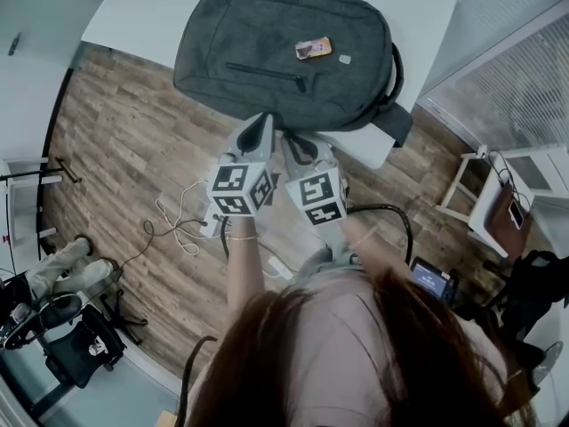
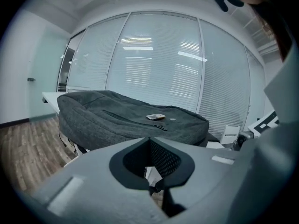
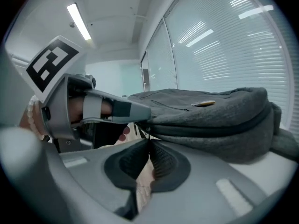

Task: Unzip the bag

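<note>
I hold both claws out ahead of me, side by side and close together, forearms nearly parallel, each tilted a little downward. My left claw [image 2: 150,140] is closed, pads together, and I see nothing between them. Its tip sits at the near edge of the bag [image 1: 284,52], just left of my right claw [image 3: 148,142]. The right claw's jaws also meet at the tip, tucked right under that edge where thin dark cords [image 3: 139,130] hang. I cannot tell whether it pinches one.

The bag lies flat on the white bench [image 1: 427,7] just ahead of both claws, front face up. Its long axis runs across the line my claws point along, with the carry handle [image 1: 396,68] off to the right. The front pocket zip [image 1: 267,72] runs along that axis, beyond the claw tips.
</note>
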